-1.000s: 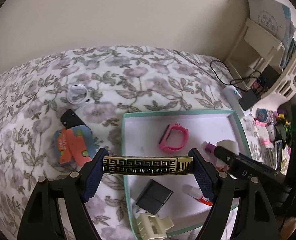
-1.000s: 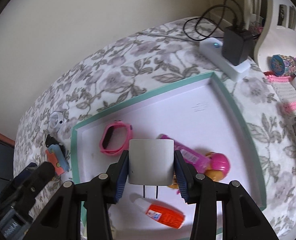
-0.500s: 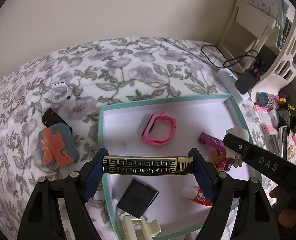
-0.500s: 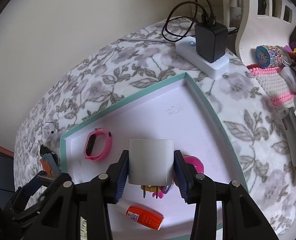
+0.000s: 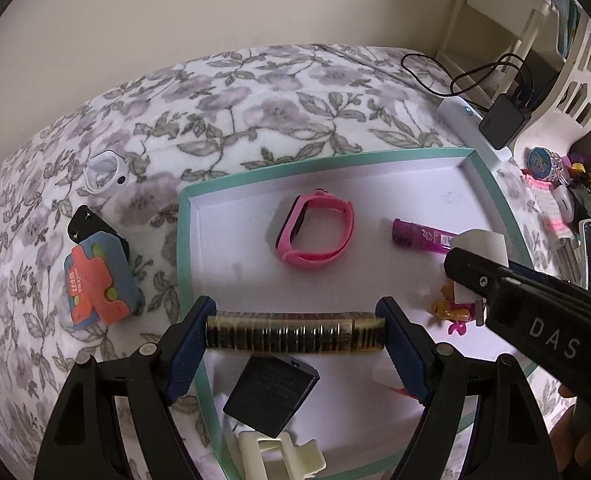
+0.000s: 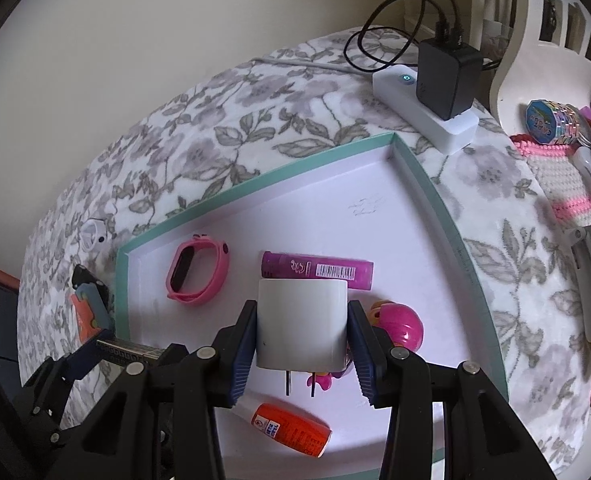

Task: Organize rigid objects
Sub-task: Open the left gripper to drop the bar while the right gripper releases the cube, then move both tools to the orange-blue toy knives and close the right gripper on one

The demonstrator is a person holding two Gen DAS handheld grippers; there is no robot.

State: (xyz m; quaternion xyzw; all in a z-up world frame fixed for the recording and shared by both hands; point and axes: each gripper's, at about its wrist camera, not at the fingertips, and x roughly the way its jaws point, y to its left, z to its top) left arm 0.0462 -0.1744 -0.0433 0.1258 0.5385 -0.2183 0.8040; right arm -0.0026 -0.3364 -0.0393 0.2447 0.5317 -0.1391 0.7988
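Since the earlier frame both grippers are sitting lower and closer over the tray (image 5: 183,240), so the tray is filling more of each view. The left gripper (image 5: 295,332) is clamping a gold and black patterned bar (image 5: 295,333) by its two ends, in the lower middle of the left view, above the tray's left part. The right gripper (image 6: 301,330) is clamping a white plug adapter (image 6: 301,324), its two prongs pointing down toward the tray.

Only the left view is showing the black box (image 5: 271,398) and the cream hair clip (image 5: 279,456) at the bottom of the frame. Only the right view is showing the orange bottle (image 6: 291,430) fully, at lower centre. The pink watch band (image 5: 315,236) and the purple tube (image 6: 317,270) are lying in the tray in both views. An orange and blue card (image 5: 99,284) is lying on the floral blanket (image 5: 255,112), just left of the tray.
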